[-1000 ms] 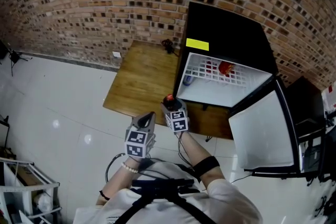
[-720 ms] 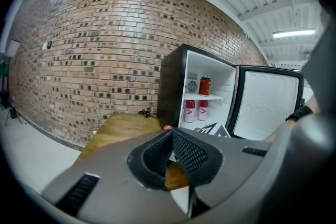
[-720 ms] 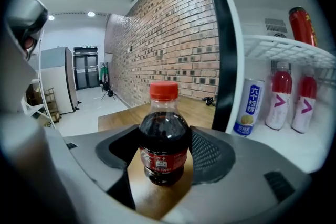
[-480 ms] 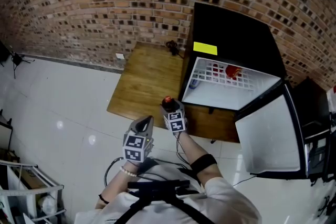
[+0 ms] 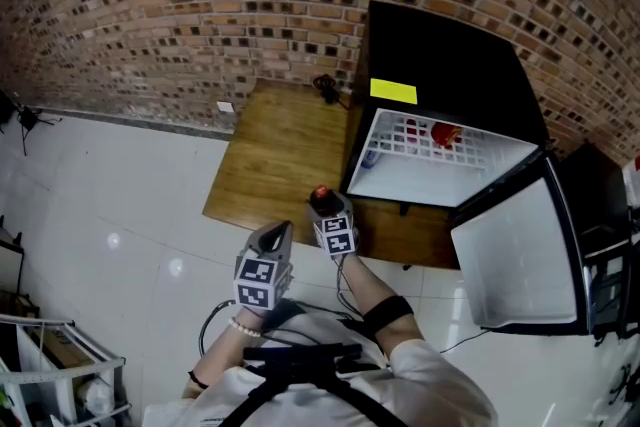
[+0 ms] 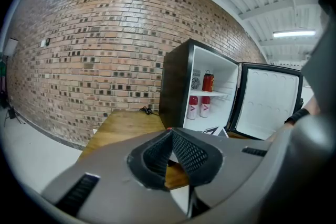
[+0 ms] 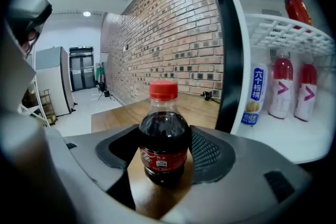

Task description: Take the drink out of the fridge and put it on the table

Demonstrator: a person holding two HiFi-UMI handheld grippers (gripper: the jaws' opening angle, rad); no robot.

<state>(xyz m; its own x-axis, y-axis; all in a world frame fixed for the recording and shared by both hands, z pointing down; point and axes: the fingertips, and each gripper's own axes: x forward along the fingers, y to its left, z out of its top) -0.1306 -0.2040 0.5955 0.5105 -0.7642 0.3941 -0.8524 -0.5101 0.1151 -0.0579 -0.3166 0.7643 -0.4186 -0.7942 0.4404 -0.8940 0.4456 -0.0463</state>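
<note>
Right gripper (image 7: 165,150) clasps a red-capped cola bottle (image 7: 164,136) over the wooden table's (image 5: 268,155) near edge; left gripper (image 6: 171,137) is closed, empty.

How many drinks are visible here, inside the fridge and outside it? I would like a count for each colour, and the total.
Dark cola bottle, red cap: 1
Blue-and-white bottle: 1
Pink bottles, white labels: 2
Red container on the wire shelf: 1
Total: 5
</note>
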